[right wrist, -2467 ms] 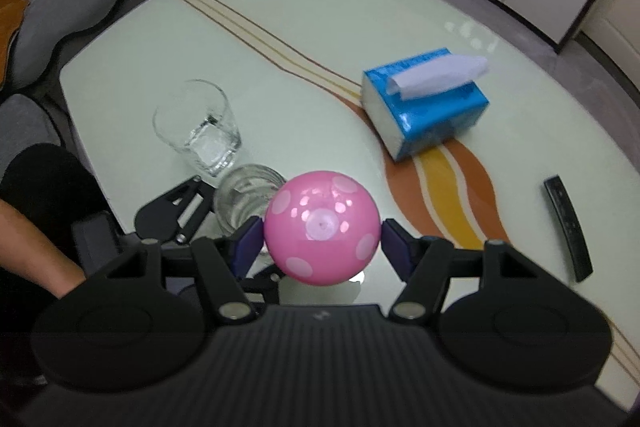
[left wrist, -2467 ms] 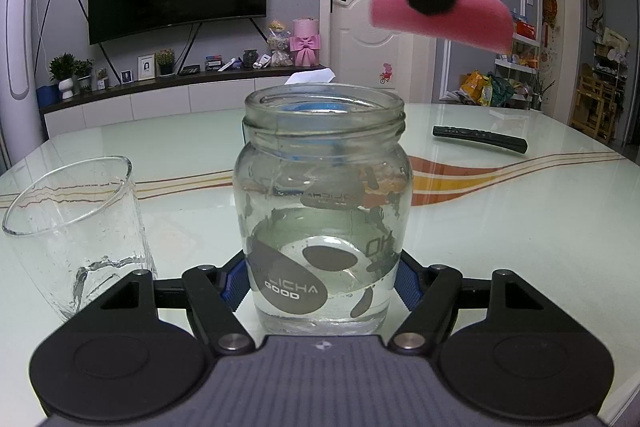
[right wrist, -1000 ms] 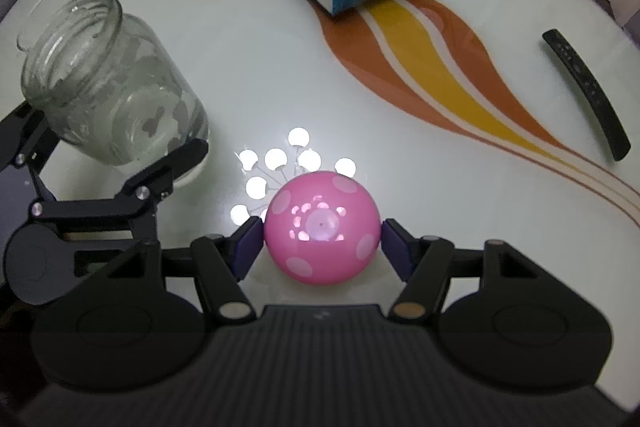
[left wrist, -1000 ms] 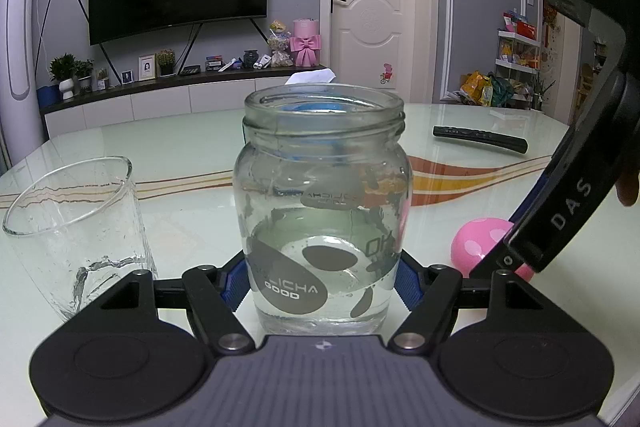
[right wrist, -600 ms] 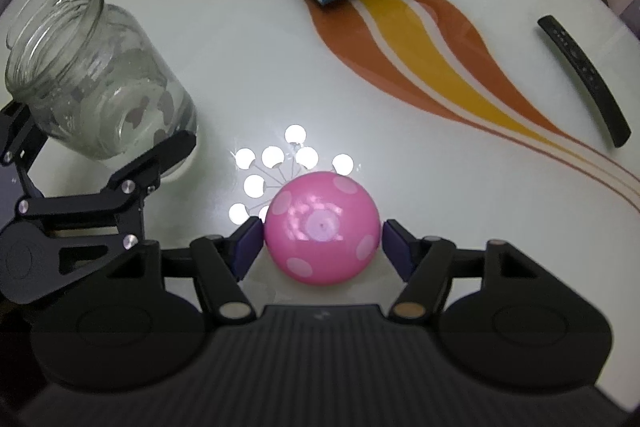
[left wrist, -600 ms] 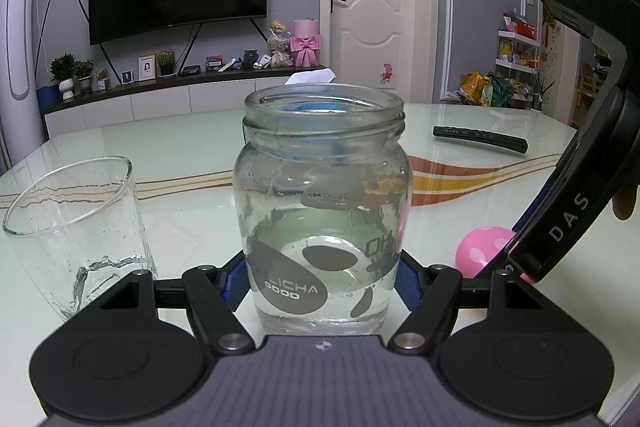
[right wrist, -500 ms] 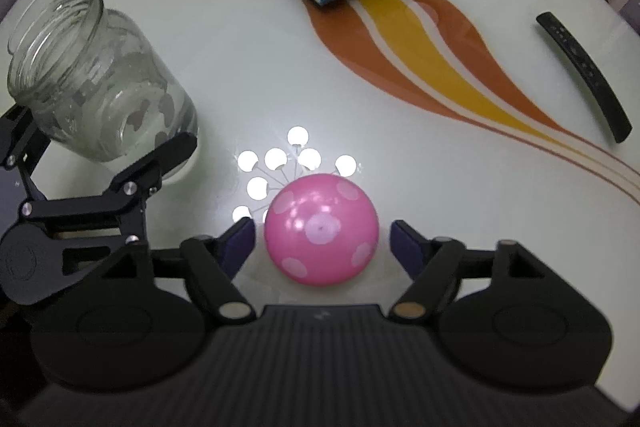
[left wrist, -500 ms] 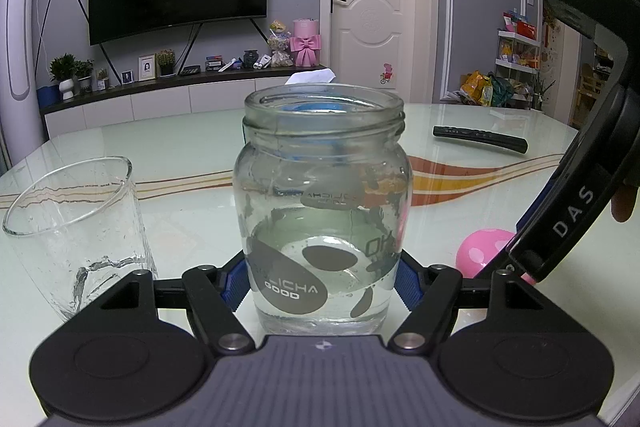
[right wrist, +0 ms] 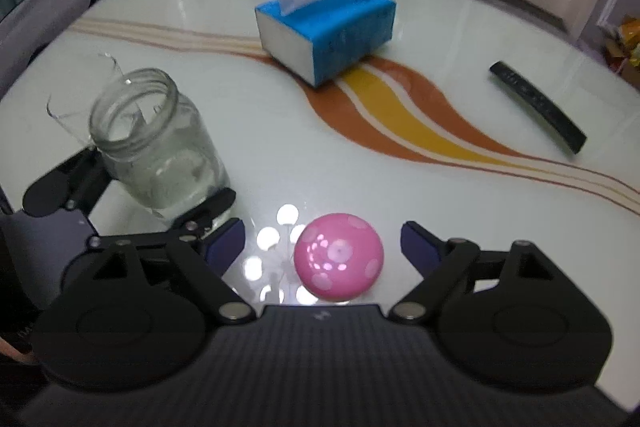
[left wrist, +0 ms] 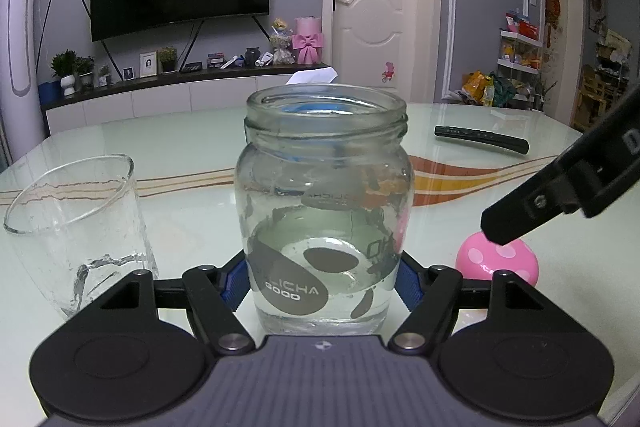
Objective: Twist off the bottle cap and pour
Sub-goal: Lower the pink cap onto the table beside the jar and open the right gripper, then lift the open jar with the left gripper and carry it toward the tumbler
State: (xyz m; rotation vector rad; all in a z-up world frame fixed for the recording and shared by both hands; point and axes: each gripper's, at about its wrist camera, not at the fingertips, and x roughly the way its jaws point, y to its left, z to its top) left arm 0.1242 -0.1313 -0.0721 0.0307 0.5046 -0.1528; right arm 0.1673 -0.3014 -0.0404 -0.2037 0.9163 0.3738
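Note:
A clear glass jar (left wrist: 325, 211) with water in its lower part stands uncapped and upright on the table. My left gripper (left wrist: 322, 277) is shut on the jar's base; the jar also shows in the right wrist view (right wrist: 154, 143). The pink spotted cap (right wrist: 339, 262) lies on the table right of the jar, also seen in the left wrist view (left wrist: 498, 261). My right gripper (right wrist: 322, 241) is open, its fingers spread wide and apart from the cap. An empty drinking glass (left wrist: 78, 233) stands left of the jar.
A blue tissue box (right wrist: 326, 27) sits behind the jar at the table's middle. A black remote (right wrist: 538, 107) lies at the far right, also in the left wrist view (left wrist: 482, 139). The table's near edge is close below both grippers.
My right gripper set the pink cap down on the table right of the jar, opened its fingers and lifted back. The left gripper and jar have not moved.

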